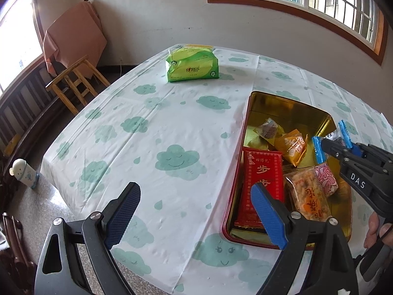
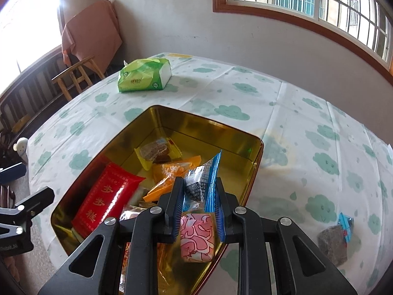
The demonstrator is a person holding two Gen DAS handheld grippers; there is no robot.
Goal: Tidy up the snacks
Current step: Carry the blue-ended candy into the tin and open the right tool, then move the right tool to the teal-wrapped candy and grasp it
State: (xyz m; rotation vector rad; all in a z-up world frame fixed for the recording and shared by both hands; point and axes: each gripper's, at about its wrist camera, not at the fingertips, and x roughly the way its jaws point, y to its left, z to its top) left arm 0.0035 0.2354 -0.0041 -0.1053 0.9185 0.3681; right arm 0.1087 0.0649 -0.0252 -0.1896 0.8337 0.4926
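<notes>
Right hand-held gripper (image 2: 200, 204): jaws drawn in on a blue-edged clear snack packet with a dark filling (image 2: 199, 184), pinched between the blue pads and held above the open gold-lined rectangular metal tin with red outer walls (image 2: 208, 129). The packet's lower end is hidden behind the fingers.

Left hand-held gripper (image 1: 196, 216): jaws spread wide, holding nothing; its right pad overlaps the tin's near left corner in view, contact not discernible.

Inside the tin: long red foil packet with gold characters (image 2: 105, 194) at left, orange wrapped snack (image 2: 172, 172) mid, yellow-edged packet with a brown cake (image 2: 157, 153) toward the far wall, pink-and-white patterned wrapped sweet (image 2: 197, 237) near the right gripper.

Right of the tin, on the cloud-printed bench (image 2: 307, 147): a second dark blue-edged packet (image 2: 335, 239), partly cut off by the gripper body.

Beyond the tin: green soft tissue pack (image 2: 145, 77).
</notes>
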